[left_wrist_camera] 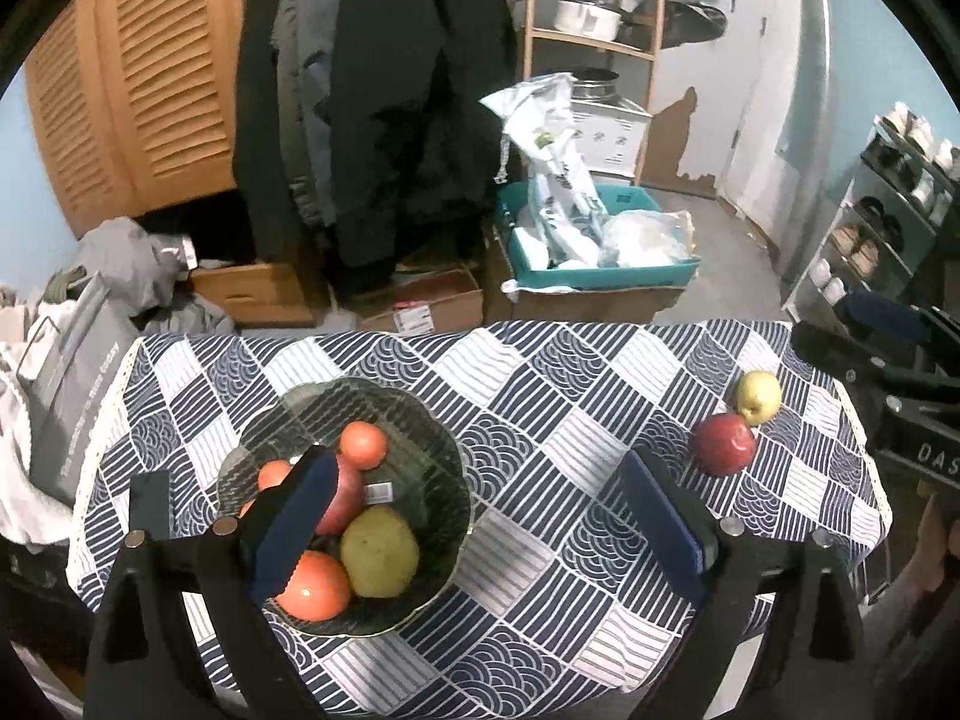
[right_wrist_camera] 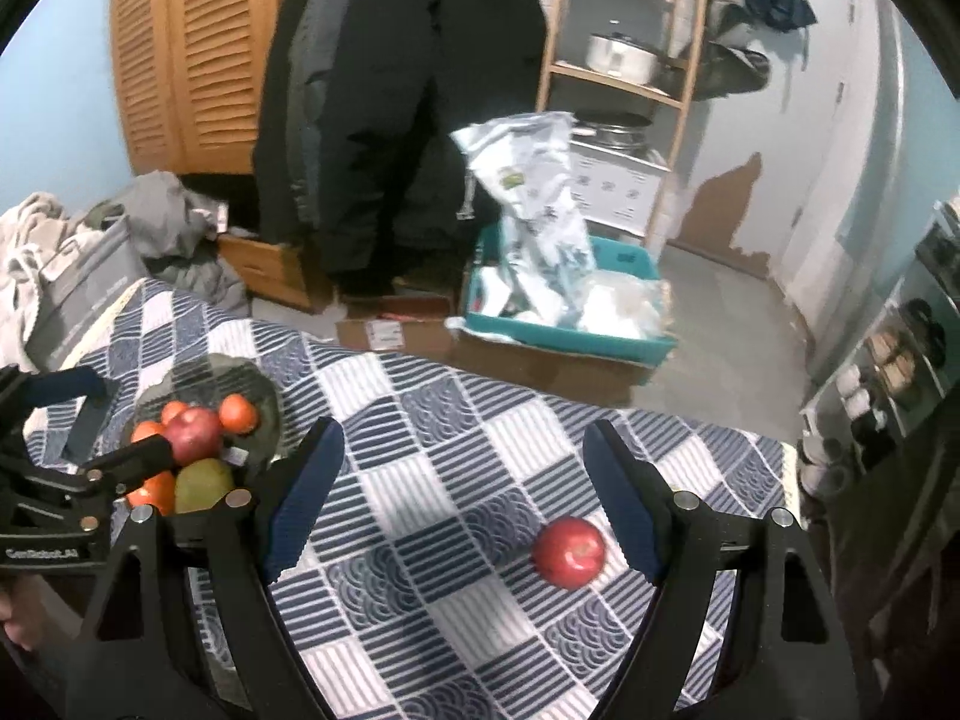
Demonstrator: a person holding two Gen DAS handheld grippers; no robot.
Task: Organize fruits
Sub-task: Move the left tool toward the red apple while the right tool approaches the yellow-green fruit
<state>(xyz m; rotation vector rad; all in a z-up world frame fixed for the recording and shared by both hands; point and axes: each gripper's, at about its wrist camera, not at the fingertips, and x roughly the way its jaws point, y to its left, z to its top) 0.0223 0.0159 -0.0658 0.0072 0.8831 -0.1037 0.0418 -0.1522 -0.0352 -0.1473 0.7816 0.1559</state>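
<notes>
A dark glass bowl [left_wrist_camera: 414, 438] on the patterned tablecloth holds oranges [left_wrist_camera: 363, 445], a red apple [left_wrist_camera: 345, 498] and a green pear [left_wrist_camera: 379, 551]. My left gripper [left_wrist_camera: 480, 516] is open and empty, its left finger over the bowl. A loose red apple [left_wrist_camera: 723, 443] and a yellow apple [left_wrist_camera: 758, 397] lie at the table's right end. In the right wrist view my right gripper [right_wrist_camera: 462, 492] is open and empty above the cloth, with the red apple [right_wrist_camera: 567, 551] just inside its right finger. The bowl [right_wrist_camera: 264, 405] shows at the left there; the yellow apple is hidden.
The small table [left_wrist_camera: 540, 372] has edges close on all sides. Beyond its far edge are cardboard boxes [left_wrist_camera: 420, 306], a teal tray of bags [left_wrist_camera: 600, 240], hanging coats [left_wrist_camera: 372, 108] and a wooden shelf [left_wrist_camera: 594, 42]. A shoe rack [left_wrist_camera: 876, 222] stands at the right.
</notes>
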